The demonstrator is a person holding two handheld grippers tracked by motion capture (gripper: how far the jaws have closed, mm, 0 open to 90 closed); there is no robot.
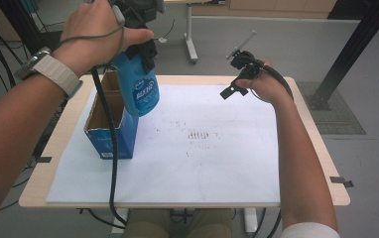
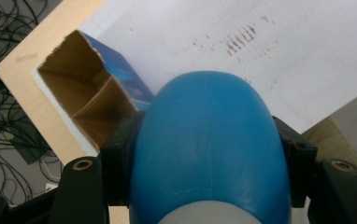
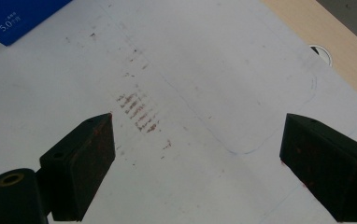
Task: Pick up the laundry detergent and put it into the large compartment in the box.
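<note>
Blue bottle (image 1: pixel 142 89), blue box (image 1: pixel 113 133) with brown inside, white sheet (image 1: pixel 217 168).

The blue bottle (image 2: pixel 209 149) hides its own base and the box's (image 2: pixel 88 100) near corner.

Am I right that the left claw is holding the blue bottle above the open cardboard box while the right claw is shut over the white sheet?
Not quite: the right claw is open, its jaws standing wide apart over the white sheet, as the right gripper view shows. The rest holds: the left claw grips the blue bottle above the open cardboard box.
</note>
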